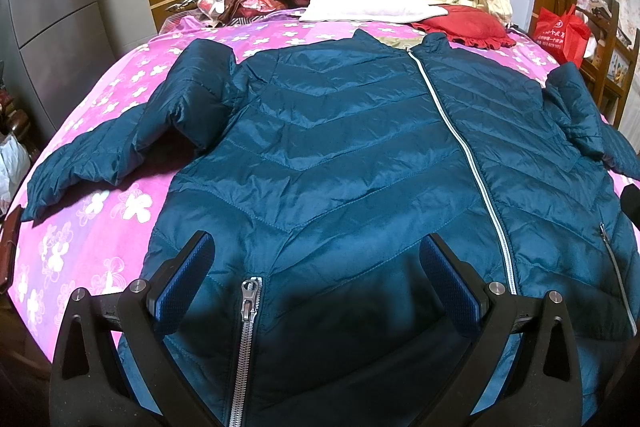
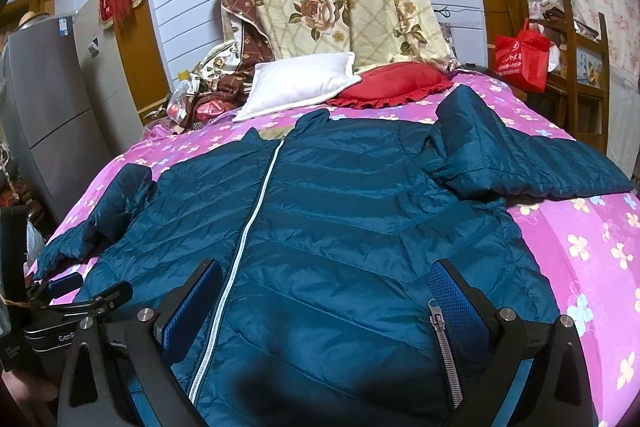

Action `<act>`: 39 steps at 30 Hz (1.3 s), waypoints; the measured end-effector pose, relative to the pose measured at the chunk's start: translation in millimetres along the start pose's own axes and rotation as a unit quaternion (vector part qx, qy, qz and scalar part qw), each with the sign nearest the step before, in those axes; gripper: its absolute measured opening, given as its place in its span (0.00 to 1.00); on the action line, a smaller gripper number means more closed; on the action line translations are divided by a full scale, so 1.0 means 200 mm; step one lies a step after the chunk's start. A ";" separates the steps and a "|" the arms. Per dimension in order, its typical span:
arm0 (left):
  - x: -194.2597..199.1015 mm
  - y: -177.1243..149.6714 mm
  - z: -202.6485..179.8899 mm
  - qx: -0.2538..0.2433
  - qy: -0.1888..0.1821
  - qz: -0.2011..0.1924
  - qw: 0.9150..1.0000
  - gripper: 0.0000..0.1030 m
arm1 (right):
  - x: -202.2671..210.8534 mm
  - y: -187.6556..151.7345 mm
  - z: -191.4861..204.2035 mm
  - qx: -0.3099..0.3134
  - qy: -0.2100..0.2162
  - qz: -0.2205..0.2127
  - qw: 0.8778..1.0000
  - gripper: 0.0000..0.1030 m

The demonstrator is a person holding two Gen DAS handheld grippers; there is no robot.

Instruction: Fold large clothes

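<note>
Left wrist view: our left gripper (image 1: 316,267) hangs spread over the jacket (image 1: 340,131) hem; right gripper (image 2: 326,291) likewise apart, gripping nothing. We judge the jacket's flat, zipped, sleeves-out placement readies folding. Beyond its collar: white pillow (image 2: 296,83), red cushion (image 2: 396,79).

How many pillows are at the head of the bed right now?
2. A white pillow lies past the jacket collar, and a red frilled pillow sits to its right, its edge tucked under the white one's corner. The heaped bedding may hide more.
</note>
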State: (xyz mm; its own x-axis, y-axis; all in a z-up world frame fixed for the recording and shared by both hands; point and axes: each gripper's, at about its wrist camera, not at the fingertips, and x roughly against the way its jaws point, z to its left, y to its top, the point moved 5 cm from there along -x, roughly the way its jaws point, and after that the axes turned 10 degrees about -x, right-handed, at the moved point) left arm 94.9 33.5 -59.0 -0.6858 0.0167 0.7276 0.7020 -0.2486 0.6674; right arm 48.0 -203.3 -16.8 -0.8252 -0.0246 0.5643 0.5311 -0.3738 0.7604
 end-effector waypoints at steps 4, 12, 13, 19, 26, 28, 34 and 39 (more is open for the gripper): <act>0.00 0.00 0.00 -0.001 0.000 0.000 1.000 1.00 | 0.00 0.00 0.00 0.000 0.000 0.000 1.000 1.00; 0.00 0.00 0.00 0.000 -0.001 0.000 1.000 1.00 | 0.00 0.00 0.00 0.002 -0.003 0.000 1.000 1.00; 0.00 0.00 0.00 -0.001 -0.001 -0.001 1.000 1.00 | 0.00 0.00 0.00 0.003 -0.003 0.000 1.000 1.00; 0.00 0.00 0.00 0.000 0.000 -0.001 1.000 1.00 | -0.01 0.01 -0.02 0.001 -0.012 0.002 1.000 1.00; 0.02 0.00 0.03 0.000 0.005 -0.005 1.000 1.00 | 0.00 0.01 -0.03 0.000 -0.013 0.000 1.000 1.00; 0.03 0.00 0.04 0.001 0.005 -0.006 1.000 1.00 | 0.00 0.01 -0.03 0.000 -0.013 0.000 1.000 1.00; 0.04 0.00 0.03 0.001 0.007 -0.007 1.000 1.00 | 0.00 0.01 -0.03 0.001 -0.013 0.001 1.000 1.00; 0.02 -0.01 0.05 0.010 0.005 0.002 1.000 1.00 | 0.00 0.01 -0.03 0.001 -0.014 0.001 1.000 1.00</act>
State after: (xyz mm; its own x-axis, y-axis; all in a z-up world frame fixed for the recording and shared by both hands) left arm 93.7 43.5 -55.8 -0.6855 0.0058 0.7280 0.7076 -0.2301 0.6681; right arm 48.2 -210.1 -17.5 -0.8182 0.0010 0.5750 0.5334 -0.3719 0.7597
